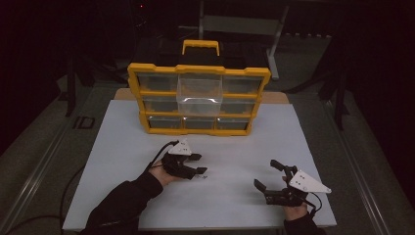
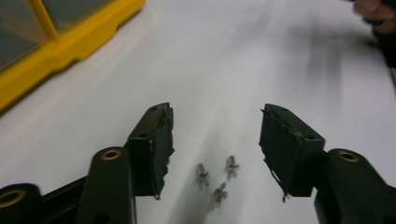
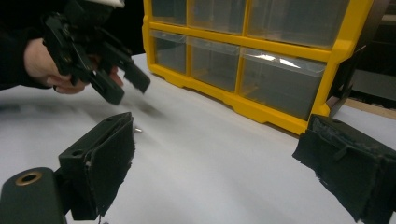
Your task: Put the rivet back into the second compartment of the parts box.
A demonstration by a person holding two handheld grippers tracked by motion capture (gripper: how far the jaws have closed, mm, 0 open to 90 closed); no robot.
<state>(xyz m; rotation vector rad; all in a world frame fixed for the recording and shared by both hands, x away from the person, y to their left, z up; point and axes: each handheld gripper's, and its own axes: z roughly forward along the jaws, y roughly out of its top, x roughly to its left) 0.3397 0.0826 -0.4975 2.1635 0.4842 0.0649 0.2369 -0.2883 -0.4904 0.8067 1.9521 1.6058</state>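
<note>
High view, white table [image 1: 122, 147], yellow organizer [image 1: 198, 100], dark room

The tabletop [image 1: 122, 147] lies bare between the two hand-held grippers; the yellow organiser [image 1: 198, 99] walls off the far edge, its one drawer [image 1: 199, 95] pulled out and jutting forward above the board; small screws [image 2: 215, 178] lie between the left hand-held gripper [image 1: 198, 164] jaws; the right hand-held gripper [image 1: 268, 175] stands well apart, nothing between its jaws.
</note>
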